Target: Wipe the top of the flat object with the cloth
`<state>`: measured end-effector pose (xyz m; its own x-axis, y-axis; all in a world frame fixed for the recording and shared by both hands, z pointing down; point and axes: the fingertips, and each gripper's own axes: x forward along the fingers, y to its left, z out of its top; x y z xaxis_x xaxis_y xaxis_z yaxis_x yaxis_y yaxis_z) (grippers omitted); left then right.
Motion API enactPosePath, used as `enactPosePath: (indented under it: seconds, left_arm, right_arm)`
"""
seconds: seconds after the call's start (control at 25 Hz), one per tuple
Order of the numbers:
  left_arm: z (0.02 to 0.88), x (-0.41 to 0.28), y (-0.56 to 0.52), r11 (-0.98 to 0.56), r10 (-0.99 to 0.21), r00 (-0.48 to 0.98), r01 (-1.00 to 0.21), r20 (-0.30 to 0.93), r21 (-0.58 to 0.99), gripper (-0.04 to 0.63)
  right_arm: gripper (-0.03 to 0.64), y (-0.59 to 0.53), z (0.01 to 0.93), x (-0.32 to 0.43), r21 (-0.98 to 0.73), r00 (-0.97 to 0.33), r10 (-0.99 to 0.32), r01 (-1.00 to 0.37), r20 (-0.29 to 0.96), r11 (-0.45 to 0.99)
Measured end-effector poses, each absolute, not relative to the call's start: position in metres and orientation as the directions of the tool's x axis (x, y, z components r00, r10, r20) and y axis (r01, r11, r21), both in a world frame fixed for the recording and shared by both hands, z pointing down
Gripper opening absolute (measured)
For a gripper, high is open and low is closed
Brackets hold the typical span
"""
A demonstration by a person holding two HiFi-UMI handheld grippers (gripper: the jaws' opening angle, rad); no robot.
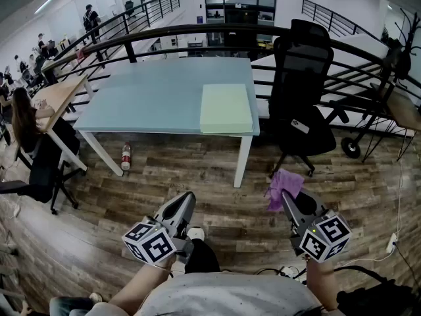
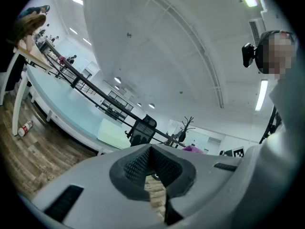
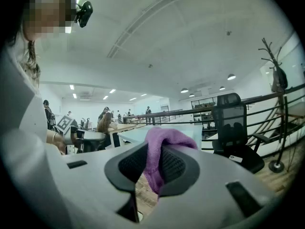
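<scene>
Right gripper (image 3: pixel 151 165) first: its jaws are clamped on a purple cloth (image 3: pixel 160 149), and the right gripper view shows the fabric pinched between the dark ribbed pads, bunched up over the top and hanging a little below. From the head view, that cloth sticks up off the gripper's tip as a crumpled tuft, held out over the wooden floor (image 1: pixel 217 196) and touching nothing else.

Over to the left gripper (image 2: pixel 153 170): jaws brought together, pads meeting, nothing between them. Only a sliver of floorboards shows through the gap beneath the tips. Both grippers sit low in the head view, side by side and well apart, each with its marker cube facing the camera, and the person's forearms run in behind them.

Moving outward, a pale blue table (image 1: pixel 151 94) on white legs stands ahead across the floor. The flat thing to be wiped is a light green pad (image 1: pixel 225 108), lying flat on the table's right end, close to the front right corner. Its top is bare. The cloth is well short of it, down in front of the table and a touch to the right.

A black office chair (image 1: pixel 302 101) stands just beside that right end of the table. A bottle (image 1: pixel 125 157) lies on the floor by the table's front left leg. A dark railing (image 1: pixel 197 33) curves behind the table, and people sit at a wooden desk (image 1: pixel 62 91) off to the left.
</scene>
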<state>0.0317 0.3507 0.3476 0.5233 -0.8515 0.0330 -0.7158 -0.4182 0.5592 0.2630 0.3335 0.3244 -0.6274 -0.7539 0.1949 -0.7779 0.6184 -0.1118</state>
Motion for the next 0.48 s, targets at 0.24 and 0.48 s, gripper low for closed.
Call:
enactPosePath:
  seconds: [0.24, 0.48]
  left_arm:
    - [0.357, 0.02, 0.34, -0.41, -0.853, 0.521, -0.714, 0.039, 0.568, 0.0]
    - [0.368, 0.013, 0.296, -0.417, -0.846, 0.532, -0.701, 0.036, 0.579, -0.002]
  right_arm:
    - [0.061, 0.321, 0.335, 0.253, -0.106, -0.627, -0.748, -0.777, 0.217, 0.62]
    - [0.061, 0.28, 0.341, 0.248, -0.139, -0.609, -0.764, -0.793, 0.213, 0.594]
